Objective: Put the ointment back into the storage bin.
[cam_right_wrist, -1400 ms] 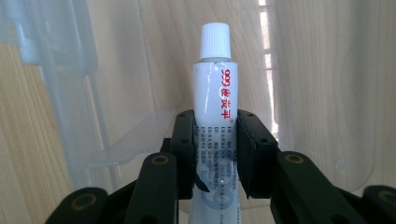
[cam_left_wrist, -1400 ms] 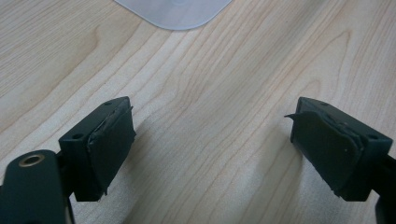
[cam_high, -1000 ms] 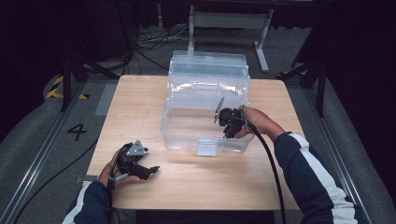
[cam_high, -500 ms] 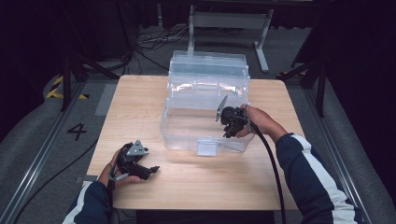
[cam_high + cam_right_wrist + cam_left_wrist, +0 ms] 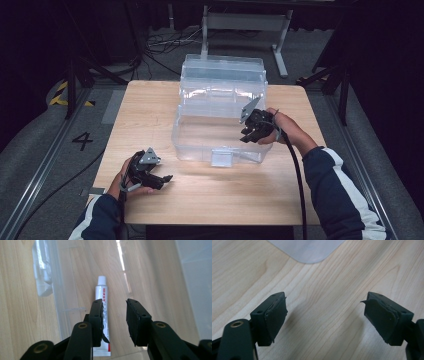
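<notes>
Setting: a light wooden rectangular table seen from above, on a grey floor with dark stands and cables around it; a person's forearms in dark sleeves with a white stripe come in from the near edge.

Clear plastic storage bin: a large see-through box with its hinged lid standing open at the far side; it sits at the middle of the table, toward the far edge. A small clear latch tab shows on its near wall.

White tube with a white cap and red lettering: it lies flat on the bottom of the bin, close to one wall, cap pointing away from the right gripper's camera. Its lower part is partly hidden behind one jaw.

Right gripper: held in the person's right hand at the right side of the bin, reaching over its rim. In the right gripper view its black jaws are parted, with a gap between them; one jaw overlaps the tube, and whether it touches the tube cannot be told. A black cable trails from it toward the near edge.

Left gripper: held in the person's left hand near the front left of the table, well apart from the bin. In the left gripper view its jaws are spread wide over bare wood, gripping nothing, and a rounded corner of the bin shows at the top.
</notes>
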The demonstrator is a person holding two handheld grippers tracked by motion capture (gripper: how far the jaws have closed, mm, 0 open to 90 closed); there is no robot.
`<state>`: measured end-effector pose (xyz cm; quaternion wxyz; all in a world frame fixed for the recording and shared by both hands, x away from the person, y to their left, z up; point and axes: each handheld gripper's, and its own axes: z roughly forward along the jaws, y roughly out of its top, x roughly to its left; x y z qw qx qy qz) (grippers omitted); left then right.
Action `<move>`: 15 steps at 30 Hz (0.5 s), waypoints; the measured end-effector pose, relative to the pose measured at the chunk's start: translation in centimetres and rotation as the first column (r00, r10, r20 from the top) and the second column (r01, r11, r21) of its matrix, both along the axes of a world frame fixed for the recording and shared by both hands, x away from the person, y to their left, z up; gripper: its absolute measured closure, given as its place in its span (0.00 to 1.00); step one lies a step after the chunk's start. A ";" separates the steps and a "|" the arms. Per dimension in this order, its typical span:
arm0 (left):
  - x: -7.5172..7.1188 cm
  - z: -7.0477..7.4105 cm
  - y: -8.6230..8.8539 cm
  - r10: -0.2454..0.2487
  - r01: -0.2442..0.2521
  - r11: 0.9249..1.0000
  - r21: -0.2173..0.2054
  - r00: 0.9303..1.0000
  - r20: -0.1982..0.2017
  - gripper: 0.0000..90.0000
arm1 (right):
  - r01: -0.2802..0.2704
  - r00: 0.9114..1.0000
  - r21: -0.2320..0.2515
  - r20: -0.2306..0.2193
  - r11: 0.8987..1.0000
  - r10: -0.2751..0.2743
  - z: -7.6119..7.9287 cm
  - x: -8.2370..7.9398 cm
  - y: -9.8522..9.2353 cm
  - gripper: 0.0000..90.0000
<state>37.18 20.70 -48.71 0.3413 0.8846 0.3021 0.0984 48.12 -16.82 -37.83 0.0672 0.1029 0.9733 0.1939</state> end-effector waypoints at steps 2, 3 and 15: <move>0.0 0.2 0.0 -0.002 0.002 1.000 0.001 1.000 0.008 0.22 | -0.002 1.000 0.017 0.011 1.000 0.002 0.2 -0.1 -0.2 0.75; 0.0 0.4 -0.1 0.001 -0.001 1.000 0.001 1.000 0.017 0.22 | 0.001 1.000 0.026 0.012 1.000 -0.001 0.4 -0.2 -0.4 0.74; -0.4 3.4 -1.2 -0.007 0.010 1.000 -0.018 0.993 0.120 0.26 | 0.013 0.994 0.126 0.107 0.992 -0.026 2.7 -1.0 -2.0 0.71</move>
